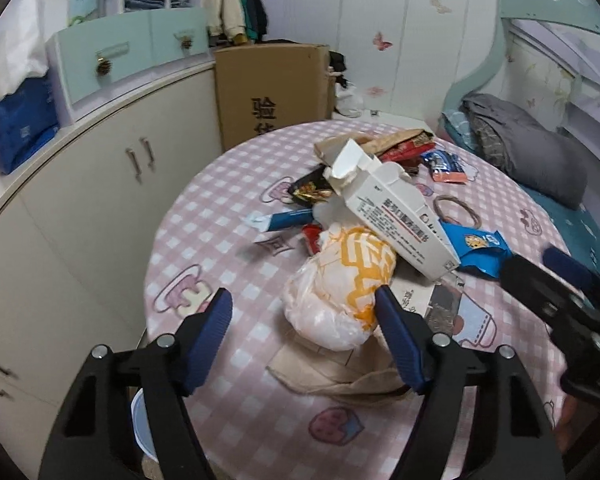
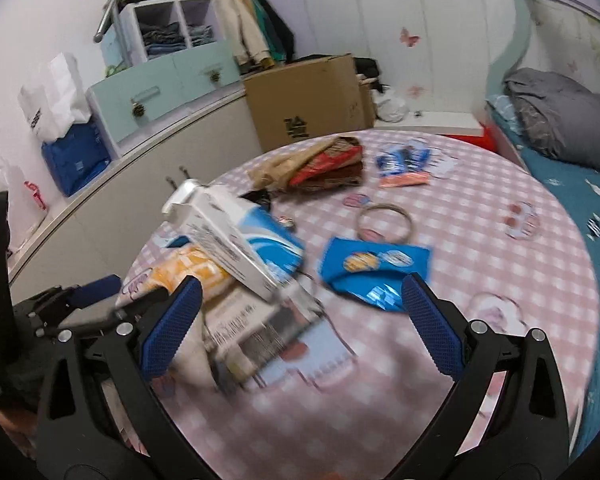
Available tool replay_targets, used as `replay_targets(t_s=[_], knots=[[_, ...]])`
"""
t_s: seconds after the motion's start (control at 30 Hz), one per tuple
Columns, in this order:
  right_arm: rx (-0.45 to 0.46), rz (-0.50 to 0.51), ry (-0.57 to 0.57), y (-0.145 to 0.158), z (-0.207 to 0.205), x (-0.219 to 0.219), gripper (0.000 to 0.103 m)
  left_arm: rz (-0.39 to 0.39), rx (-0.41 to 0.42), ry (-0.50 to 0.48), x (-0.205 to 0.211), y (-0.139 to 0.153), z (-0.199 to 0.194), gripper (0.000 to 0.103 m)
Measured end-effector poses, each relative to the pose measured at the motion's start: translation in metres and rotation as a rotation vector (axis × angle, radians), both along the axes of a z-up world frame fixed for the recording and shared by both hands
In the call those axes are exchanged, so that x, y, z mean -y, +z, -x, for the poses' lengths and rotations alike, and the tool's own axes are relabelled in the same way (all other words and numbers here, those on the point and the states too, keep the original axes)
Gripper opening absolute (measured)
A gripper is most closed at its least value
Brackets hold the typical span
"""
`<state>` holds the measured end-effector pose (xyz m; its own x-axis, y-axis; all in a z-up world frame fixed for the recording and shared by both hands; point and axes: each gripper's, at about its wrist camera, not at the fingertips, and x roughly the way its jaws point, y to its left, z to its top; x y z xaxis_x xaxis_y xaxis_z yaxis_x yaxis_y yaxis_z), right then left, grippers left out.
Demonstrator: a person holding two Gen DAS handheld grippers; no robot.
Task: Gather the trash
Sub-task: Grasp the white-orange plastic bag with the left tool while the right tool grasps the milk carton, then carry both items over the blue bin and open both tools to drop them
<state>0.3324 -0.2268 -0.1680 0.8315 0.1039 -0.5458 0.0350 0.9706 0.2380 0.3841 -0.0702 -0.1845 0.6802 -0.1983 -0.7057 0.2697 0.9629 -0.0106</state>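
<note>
Near the table's [image 1: 188, 216] left edge lies the crumpled orange-and-white wrapper [image 1: 340, 280], just ahead between the left gripper's [image 1: 304, 312] released jaws; the right gripper [image 2: 300, 300], also released, hovers nearer the blue packet [image 2: 374, 268].

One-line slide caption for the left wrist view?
Open left gripper hovers at a crumpled orange-and-white bag beside a white carton on the checkered table.

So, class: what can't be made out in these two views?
- Paper under the bag, left view: mostly covered.
- Print on the leaflet, right view: motion-blurred.
- Right gripper, left view: cut by the edge.
- Box print, left view: too small.
</note>
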Motion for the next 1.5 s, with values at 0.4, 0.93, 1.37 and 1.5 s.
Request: replay_targets(t_s=[0.4, 0.93, 1.37, 1.5], knots=[[-0.111, 0.039, 0.132, -0.019, -0.067, -0.033, 0.035, 0.016, -0.072, -0.122, 0.014, -0.008, -0.018, 0.051], [0.037, 0.047, 0.148, 0.032, -0.016, -0.04, 0.006, 0.109, 0.132, -0.044, -0.015, 0.041, 0.025, 0.02], [0.044, 0.049, 0.456, 0.046, 0.017, -0.197, 0.006, 0.084, 0.154, 0.365, -0.179, 0.035, 0.09, 0.021], [-0.041, 0.067, 0.586, 0.006, 0.009, -0.277, 0.006, 0.089, 0.039, 0.494, -0.243, -0.008, 0.094, 0.021]])
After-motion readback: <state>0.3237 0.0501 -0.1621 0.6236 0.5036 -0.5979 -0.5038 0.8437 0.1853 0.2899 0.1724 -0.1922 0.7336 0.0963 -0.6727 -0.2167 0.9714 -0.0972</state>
